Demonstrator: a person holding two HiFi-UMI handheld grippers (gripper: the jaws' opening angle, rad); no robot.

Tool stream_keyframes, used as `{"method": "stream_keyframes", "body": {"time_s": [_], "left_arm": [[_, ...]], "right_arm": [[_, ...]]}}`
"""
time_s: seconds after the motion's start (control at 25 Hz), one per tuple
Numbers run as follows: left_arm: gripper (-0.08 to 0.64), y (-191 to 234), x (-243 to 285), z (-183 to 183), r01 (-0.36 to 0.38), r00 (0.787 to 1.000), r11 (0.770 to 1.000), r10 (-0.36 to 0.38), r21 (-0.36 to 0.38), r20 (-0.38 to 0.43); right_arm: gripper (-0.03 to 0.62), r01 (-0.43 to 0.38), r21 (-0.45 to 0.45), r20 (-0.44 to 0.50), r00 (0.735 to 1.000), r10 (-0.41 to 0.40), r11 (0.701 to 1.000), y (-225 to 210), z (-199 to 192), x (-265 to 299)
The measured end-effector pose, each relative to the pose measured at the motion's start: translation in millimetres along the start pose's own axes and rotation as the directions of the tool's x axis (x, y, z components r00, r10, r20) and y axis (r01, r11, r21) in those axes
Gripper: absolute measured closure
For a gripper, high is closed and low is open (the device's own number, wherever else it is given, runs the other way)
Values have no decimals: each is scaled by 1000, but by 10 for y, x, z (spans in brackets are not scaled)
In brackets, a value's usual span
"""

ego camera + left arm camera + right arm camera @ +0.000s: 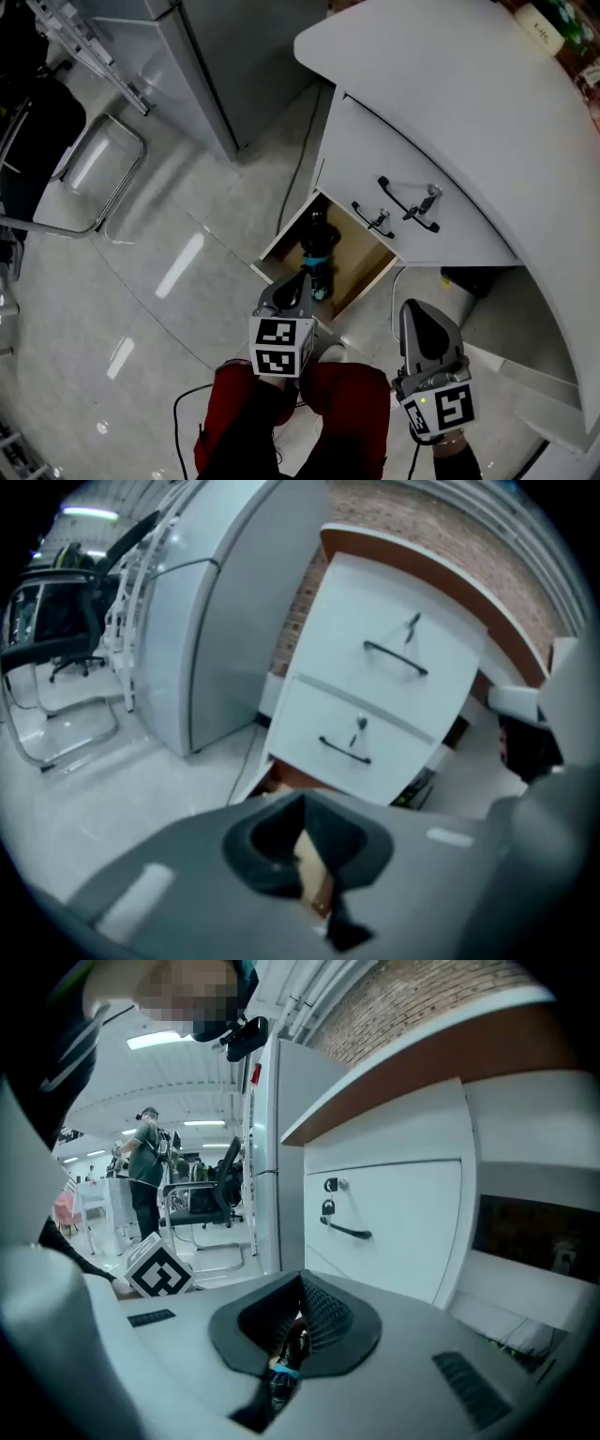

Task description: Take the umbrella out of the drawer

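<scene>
The bottom drawer point(373, 274) of the white desk unit stands pulled out, its wooden inside showing. A black folded umbrella point(319, 251) with a teal band lies in it, pointing away from me. My left gripper point(302, 278) hovers just over the drawer's near edge, jaws shut and empty. My right gripper point(413, 307) hangs to the right of the drawer, also shut with nothing in it. In the left gripper view the shut jaws point(305, 801) face the unit, with the drawer's wood point(315, 877) below them. In the right gripper view, under the gripper point(300, 1282), the umbrella point(285, 1358) shows.
Two closed drawers with black handles point(405, 208) and keys sit above the open one. A tall white cabinet point(211, 56) stands at the left, with a black cable point(305, 159) on the floor beside it. A chrome chair frame point(98, 173) is farther left. My red-trousered legs point(323, 403) are below.
</scene>
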State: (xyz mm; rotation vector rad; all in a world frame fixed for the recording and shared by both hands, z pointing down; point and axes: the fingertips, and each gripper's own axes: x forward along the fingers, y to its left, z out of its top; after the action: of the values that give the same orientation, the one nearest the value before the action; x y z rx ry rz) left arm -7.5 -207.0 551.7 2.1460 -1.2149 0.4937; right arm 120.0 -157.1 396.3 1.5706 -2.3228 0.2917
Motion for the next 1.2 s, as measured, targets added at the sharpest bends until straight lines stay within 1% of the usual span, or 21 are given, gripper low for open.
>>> {"method": "stream_keyframes", "body": {"time_s": [0.16, 0.28, 0.4, 0.48, 0.64, 0.8, 0.88, 1.0, 1.2], "left_arm": [[555, 130, 462, -364, -20, 1000, 1000, 20, -2, 10], [555, 188, 767, -607, -9, 1000, 1000, 9, -17, 2], [554, 254, 1017, -774, -3, 1000, 1000, 4, -19, 5], [531, 268, 1147, -896, 4, 1000, 999, -4, -35, -14], [503, 284, 1366, -1084, 11, 999, 998, -13, -65, -42], [420, 309, 1519, -1197, 13, 998, 995, -19, -96, -66], [392, 322, 1571, -1218, 2, 997, 995, -10, -98, -75], [320, 345, 1665, -1239, -16, 995, 993, 4, -115, -102], [291, 425, 1855, -1303, -52, 988, 987, 29, -152, -150]], "right_arm": [[595, -1, -20, 26, 1000, 1, 1000, -140, -443, 227], [594, -6, -28, 35, 999, 7, 1000, -204, -769, 386], [594, -13, -32, 40, 999, 14, 999, -229, -1035, 532], [594, -18, -30, 40, 999, 19, 999, -249, -1164, 606], [595, -29, -35, 53, 998, 31, 999, -285, -1355, 746], [594, -37, -28, 62, 997, 39, 999, -301, -1504, 899], [594, -44, -18, 61, 997, 45, 999, -297, -1564, 969], [594, -50, -16, 57, 997, 51, 999, -286, -1611, 1051], [594, -60, -28, 50, 997, 62, 998, -274, -1655, 1154]]}}
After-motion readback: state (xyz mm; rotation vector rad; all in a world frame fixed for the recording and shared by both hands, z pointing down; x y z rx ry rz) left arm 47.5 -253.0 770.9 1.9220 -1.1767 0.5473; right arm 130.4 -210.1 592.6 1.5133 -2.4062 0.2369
